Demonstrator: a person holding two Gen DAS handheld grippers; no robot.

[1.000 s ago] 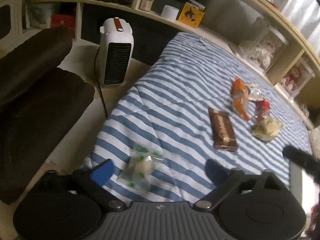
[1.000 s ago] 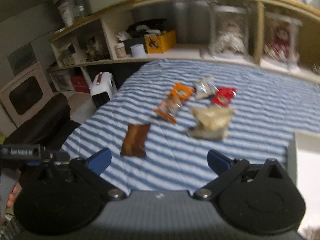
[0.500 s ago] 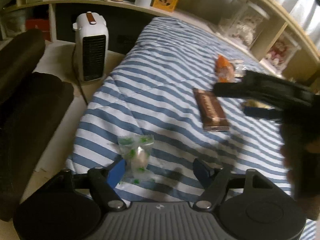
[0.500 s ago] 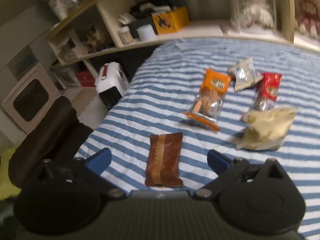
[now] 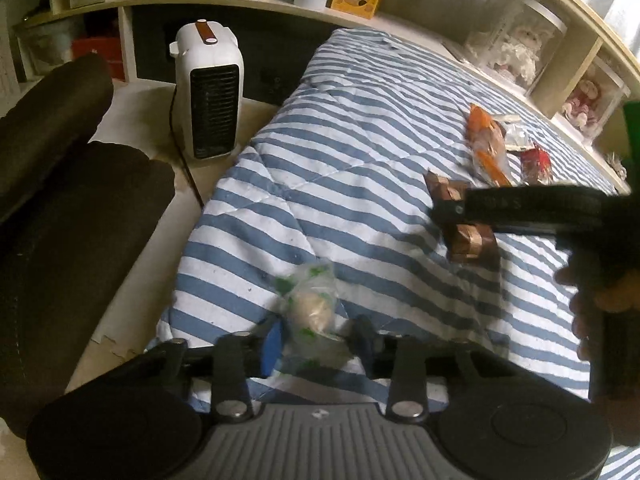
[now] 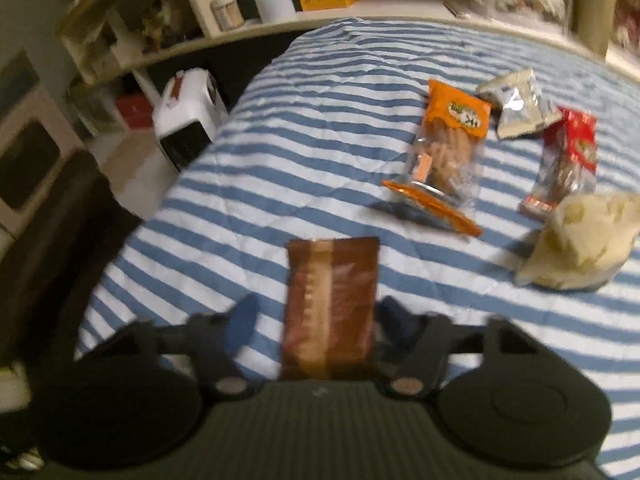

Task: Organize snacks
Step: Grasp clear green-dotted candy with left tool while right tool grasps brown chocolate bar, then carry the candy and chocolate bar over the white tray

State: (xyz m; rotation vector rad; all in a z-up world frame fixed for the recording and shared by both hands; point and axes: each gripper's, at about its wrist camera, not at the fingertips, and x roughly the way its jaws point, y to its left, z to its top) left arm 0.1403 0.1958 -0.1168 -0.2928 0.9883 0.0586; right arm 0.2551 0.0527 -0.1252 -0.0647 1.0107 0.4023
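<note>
Snacks lie on a blue-and-white striped bed. My left gripper (image 5: 316, 336) has its fingers closed in on a clear green-printed packet with a pale round snack (image 5: 310, 304) near the bed's front corner. My right gripper (image 6: 314, 316) has its fingers close on both sides of a brown wafer packet (image 6: 330, 300); it also shows in the left wrist view (image 5: 468, 232) under the right gripper's body (image 5: 532, 210). Beyond lie an orange packet (image 6: 444, 152), a silver packet (image 6: 516, 104), a red packet (image 6: 568, 160) and a pale yellow bag (image 6: 584, 240).
A white space heater (image 5: 212, 92) stands on the floor left of the bed, with a dark cushioned seat (image 5: 60, 184) nearer. A curved shelf (image 5: 360, 16) with a yellow box, jars and clear containers runs behind the bed.
Both grippers moved down and forward onto their packets, and both pairs of fingers narrowed from wide open. The right gripper now covers part of the brown packet in the left view.
</note>
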